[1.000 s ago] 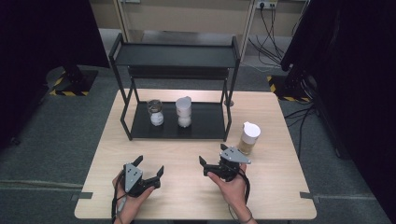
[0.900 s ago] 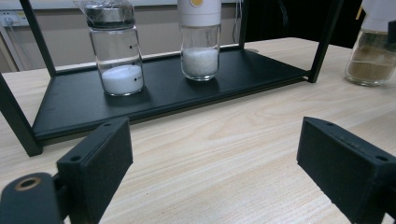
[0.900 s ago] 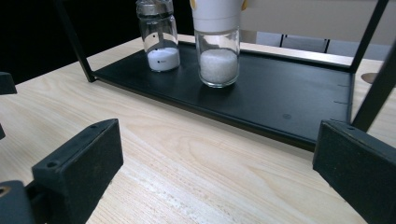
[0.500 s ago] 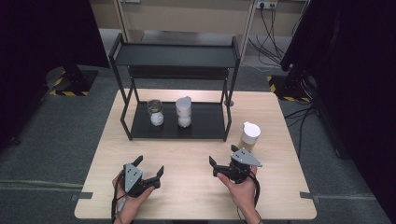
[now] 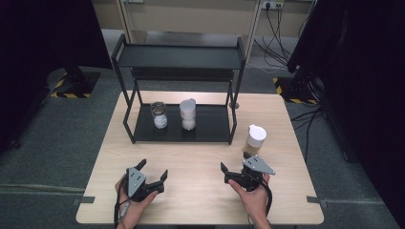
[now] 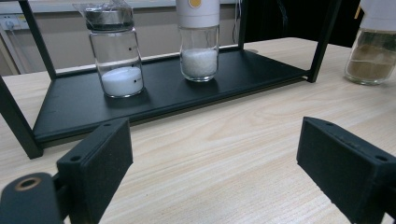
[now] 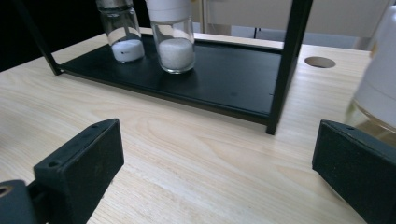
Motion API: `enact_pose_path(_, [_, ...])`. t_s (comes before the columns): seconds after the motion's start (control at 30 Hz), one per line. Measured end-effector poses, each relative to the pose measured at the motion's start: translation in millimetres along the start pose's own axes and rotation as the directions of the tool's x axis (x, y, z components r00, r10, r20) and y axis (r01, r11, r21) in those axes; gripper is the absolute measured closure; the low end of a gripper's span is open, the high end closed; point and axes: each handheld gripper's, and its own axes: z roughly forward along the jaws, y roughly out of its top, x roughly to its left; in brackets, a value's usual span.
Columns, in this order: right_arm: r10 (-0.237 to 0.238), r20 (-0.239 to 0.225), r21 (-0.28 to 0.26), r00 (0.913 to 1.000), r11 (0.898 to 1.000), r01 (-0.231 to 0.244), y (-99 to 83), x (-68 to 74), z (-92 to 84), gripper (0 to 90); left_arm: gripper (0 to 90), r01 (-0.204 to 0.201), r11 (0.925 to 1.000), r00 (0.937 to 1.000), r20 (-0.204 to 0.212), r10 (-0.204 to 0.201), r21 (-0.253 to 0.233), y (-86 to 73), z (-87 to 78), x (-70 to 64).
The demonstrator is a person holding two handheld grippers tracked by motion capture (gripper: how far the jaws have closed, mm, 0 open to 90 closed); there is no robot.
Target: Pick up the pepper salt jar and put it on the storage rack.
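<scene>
My left gripper [image 5: 152,174] is matte black with a grey three-cornered plate on top and a dark cable trailing back. My right gripper [image 5: 234,168] matches it. Their fingers [image 6: 95,163] are blocky black slabs, each with a small round screw hole.

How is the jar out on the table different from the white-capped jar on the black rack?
The table jar holds brownish powder and stands on bare wood near the right claw; the rack jar holds white grains and stands on the rack. Both are upright glass with white caps.
</scene>
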Motion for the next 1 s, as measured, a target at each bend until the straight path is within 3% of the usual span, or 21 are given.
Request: enact_pose_path(1.0, [0.054, 0.114, -0.004, 0.9920, 0.999, -0.054, -8.5, -26.5, -9.9, 3.0, 10.1, -0.001, 1.0000, 1.0000, -0.003, 0.001, -0.004, -0.1, -0.3, -0.3])
